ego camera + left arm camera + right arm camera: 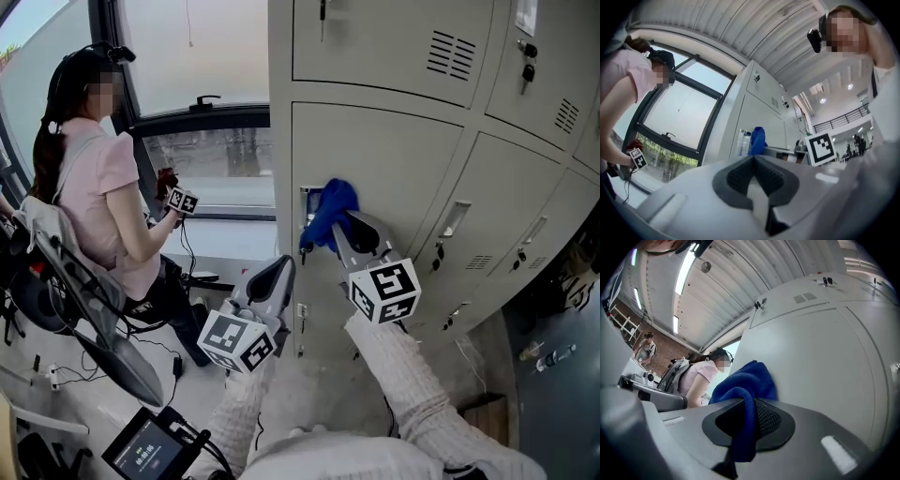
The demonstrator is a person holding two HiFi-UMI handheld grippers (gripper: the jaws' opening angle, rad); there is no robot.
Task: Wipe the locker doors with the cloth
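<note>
Blue cloth (749, 380), soft, light, bunching; my right tongs (746, 420) clamp a fold at the door (825, 362); left tongs (753, 164) together, empty.

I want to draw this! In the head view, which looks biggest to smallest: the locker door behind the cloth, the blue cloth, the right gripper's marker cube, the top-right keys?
1. locker door
2. blue cloth and marker cube: about alike; the cube is nearer the camera
3. keys

The blue cloth (330, 211), bunched up and hanging pinched between the right tongs (343, 228), is pressing against the left edge of a shut, pale grey locker door (403, 169), by its handle recess.
</note>
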